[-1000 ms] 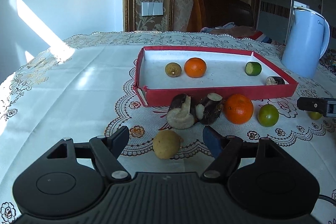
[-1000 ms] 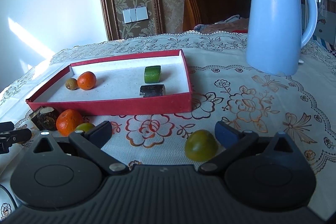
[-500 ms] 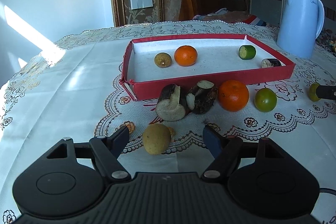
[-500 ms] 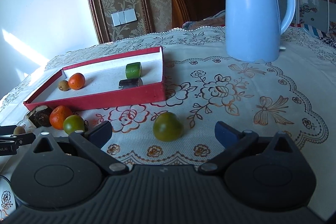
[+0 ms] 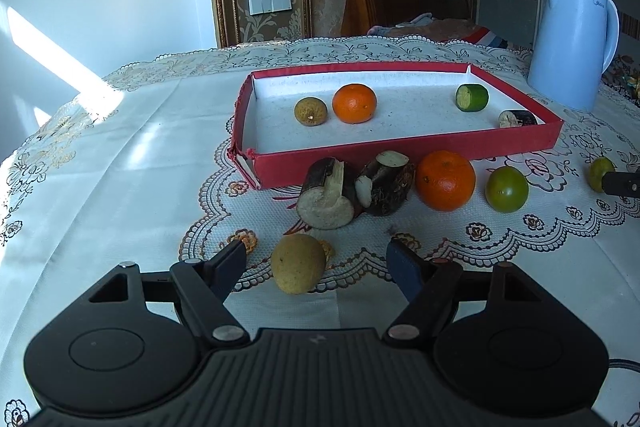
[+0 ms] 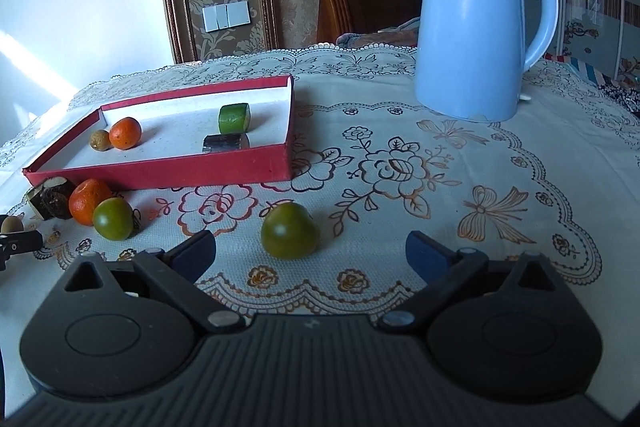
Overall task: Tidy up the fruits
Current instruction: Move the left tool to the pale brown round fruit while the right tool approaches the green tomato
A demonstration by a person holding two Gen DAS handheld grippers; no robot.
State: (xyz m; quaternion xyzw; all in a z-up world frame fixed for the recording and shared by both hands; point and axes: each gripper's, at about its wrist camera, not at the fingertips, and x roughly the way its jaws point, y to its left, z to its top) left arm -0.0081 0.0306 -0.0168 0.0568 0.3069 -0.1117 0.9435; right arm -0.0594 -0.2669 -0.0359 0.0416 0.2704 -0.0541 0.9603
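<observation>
Lace tablecloth; both claws, left and right, wide; round longan, smooth green fruit.

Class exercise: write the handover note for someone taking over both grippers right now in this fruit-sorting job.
Left gripper: open, empty, yellow-brown fruit between its fingers on the cloth.
Right gripper: open, empty, green fruit just ahead.
Done: red tray holds a small brown fruit, an orange, a green cut piece and a dark piece.
Left: two dark cut chunks, a second orange and another green fruit lie outside the tray.
</observation>
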